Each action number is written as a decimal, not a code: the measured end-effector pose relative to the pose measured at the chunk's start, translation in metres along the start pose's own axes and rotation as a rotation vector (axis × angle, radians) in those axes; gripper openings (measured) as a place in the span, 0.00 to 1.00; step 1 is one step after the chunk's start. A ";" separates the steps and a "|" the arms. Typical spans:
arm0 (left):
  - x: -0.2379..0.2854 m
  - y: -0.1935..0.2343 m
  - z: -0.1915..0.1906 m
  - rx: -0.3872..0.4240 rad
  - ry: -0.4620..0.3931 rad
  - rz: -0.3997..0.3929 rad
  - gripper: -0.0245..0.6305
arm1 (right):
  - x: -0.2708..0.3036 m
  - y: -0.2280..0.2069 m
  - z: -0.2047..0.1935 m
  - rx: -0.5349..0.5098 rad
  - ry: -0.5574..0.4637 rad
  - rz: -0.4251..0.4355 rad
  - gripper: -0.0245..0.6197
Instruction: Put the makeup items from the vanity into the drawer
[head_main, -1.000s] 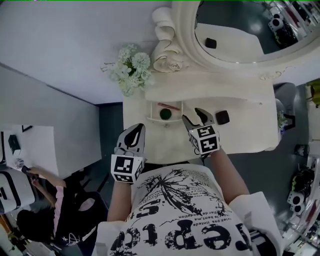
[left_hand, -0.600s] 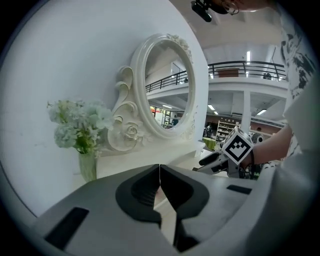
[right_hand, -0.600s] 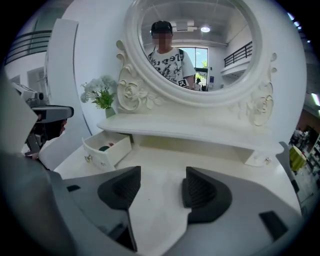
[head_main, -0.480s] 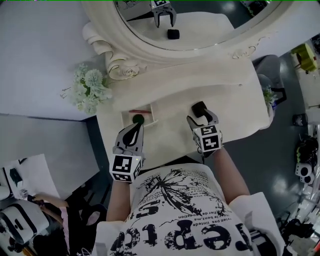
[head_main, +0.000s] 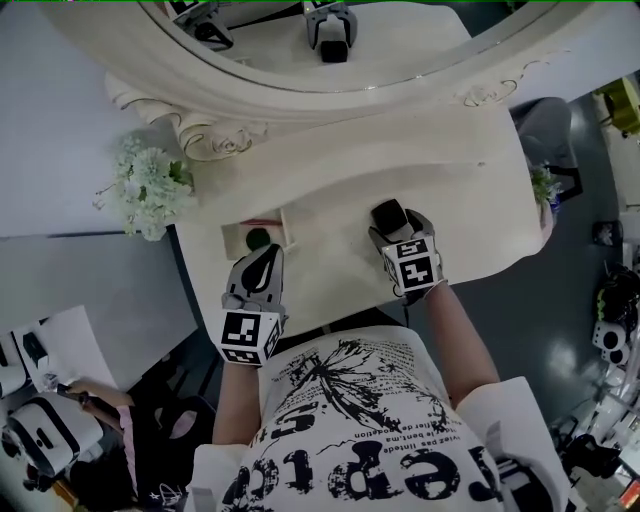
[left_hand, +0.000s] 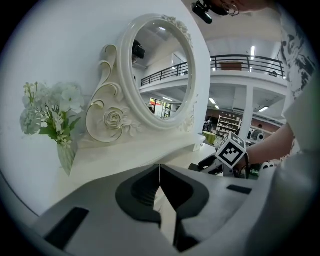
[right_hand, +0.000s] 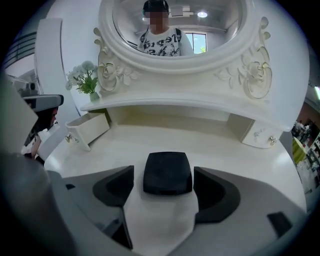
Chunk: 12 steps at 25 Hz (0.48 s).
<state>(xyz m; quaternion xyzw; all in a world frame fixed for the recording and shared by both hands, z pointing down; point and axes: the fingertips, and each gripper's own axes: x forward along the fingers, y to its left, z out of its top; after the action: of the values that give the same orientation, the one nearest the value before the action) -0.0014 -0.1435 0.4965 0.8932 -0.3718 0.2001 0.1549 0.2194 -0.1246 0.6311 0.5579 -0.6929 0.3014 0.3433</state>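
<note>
A black square compact (right_hand: 168, 172) lies flat on the white vanity top (head_main: 470, 190). My right gripper (right_hand: 165, 187) straddles it. Its jaws have just been opening and now stand wide, with a gap on each side of the compact. From the head view the compact (head_main: 388, 214) shows just past the right gripper (head_main: 397, 228). The small left drawer (head_main: 285, 228) stands open, with a round green item (head_main: 258, 238) and a red stick (head_main: 262, 221) inside. My left gripper (head_main: 266, 258) hovers at the drawer's near side, jaws shut and empty; its tips (left_hand: 160, 170) meet.
A vase of white flowers (head_main: 145, 185) stands left of the drawer. The oval mirror (head_main: 300, 40) in its carved frame rises behind a raised shelf (right_hand: 175, 106). A shut drawer (right_hand: 260, 134) sits at the right. The vanity's front edge is close to my body.
The right gripper has moved forward over the black compact, which now lies between its wider jaws. The left gripper has drawn nearer the open drawer. The head view has swung leftwards.
</note>
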 end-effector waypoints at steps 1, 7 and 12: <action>0.001 -0.001 0.000 0.000 -0.001 0.002 0.07 | 0.004 -0.001 -0.001 0.000 0.012 0.008 0.59; -0.002 0.001 -0.002 -0.003 0.002 0.028 0.07 | 0.012 -0.007 -0.007 0.000 0.054 0.021 0.58; -0.012 0.009 -0.001 -0.005 -0.004 0.044 0.07 | 0.004 -0.005 -0.001 0.006 0.030 0.020 0.56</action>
<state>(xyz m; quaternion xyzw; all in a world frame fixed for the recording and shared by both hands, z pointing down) -0.0157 -0.1418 0.4927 0.8849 -0.3920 0.2005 0.1519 0.2237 -0.1271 0.6356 0.5475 -0.6923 0.3150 0.3490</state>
